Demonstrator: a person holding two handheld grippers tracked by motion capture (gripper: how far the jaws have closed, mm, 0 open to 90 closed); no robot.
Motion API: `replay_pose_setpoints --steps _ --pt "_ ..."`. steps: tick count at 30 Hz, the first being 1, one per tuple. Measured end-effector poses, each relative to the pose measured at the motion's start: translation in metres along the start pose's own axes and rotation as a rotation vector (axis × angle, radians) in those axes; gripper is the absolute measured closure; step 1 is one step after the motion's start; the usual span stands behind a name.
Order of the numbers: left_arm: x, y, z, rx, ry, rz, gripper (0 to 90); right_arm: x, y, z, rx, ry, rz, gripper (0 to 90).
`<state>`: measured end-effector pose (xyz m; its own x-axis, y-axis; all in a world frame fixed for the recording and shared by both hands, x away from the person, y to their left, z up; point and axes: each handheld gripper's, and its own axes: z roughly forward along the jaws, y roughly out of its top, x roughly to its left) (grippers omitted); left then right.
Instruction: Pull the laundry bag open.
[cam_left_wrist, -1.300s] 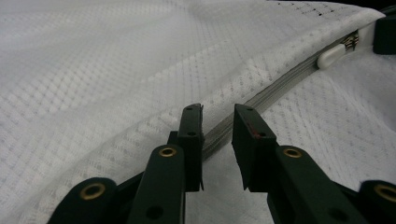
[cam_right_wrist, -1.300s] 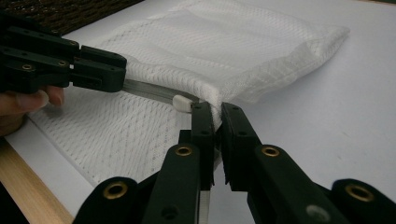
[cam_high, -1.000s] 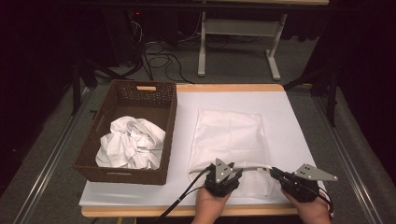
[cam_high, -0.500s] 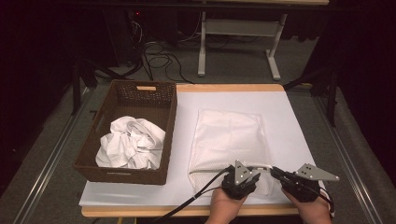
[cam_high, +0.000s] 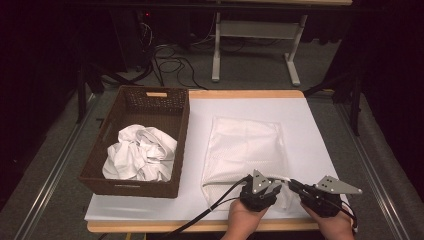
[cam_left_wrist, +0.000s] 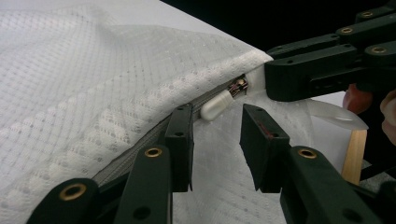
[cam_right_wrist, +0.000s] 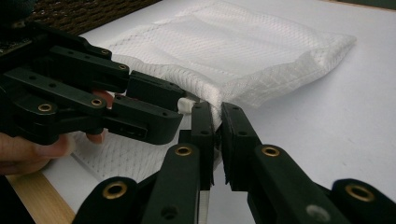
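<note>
Mesh bag: I see the white mesh bag (cam_high: 247, 150) lying flat on the white table (cam_high: 310, 130), right of the basket, its zippered edge nearest me.
Right tool: my right tool (cam_right_wrist: 217, 140) is clamped on the bag's near corner; fabric is pinched between its pads.
Left tool: my left tool (cam_left_wrist: 215, 140) has just been closing; its jaws stand apart around the white zipper pull (cam_left_wrist: 216, 106), pads not yet pressing on it.
Basket: the brown wicker basket (cam_high: 150, 100) sits at the table's left, holding crumpled white cloth (cam_high: 140, 152).
</note>
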<state>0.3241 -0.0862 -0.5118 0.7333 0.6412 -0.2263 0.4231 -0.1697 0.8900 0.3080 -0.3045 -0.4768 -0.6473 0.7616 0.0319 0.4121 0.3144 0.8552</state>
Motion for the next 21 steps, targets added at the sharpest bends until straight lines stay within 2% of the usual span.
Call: replay_pose_setpoints --steps 3,7,12,21 --pt "-0.0015 0.0007 0.0001 -0.005 -0.014 -0.003 65.7 0.0 0.0 0.0001 -0.001 0.0 -0.003 86.2" --pt "-0.0035 0.0014 -0.0015 -0.014 -0.01 -0.004 66.8 0.0001 -0.0003 -0.0002 0.001 -0.002 0.002 86.2" --pt "-0.0047 0.002 -0.0038 -0.023 -0.01 0.009 72.3 -0.0009 -0.0007 0.0 0.0 -0.003 0.002 86.1" --pt "-0.0088 0.002 -0.0025 -0.032 -0.009 0.029 77.0 -0.0008 -0.0009 0.0004 0.001 -0.005 -0.002 86.1"
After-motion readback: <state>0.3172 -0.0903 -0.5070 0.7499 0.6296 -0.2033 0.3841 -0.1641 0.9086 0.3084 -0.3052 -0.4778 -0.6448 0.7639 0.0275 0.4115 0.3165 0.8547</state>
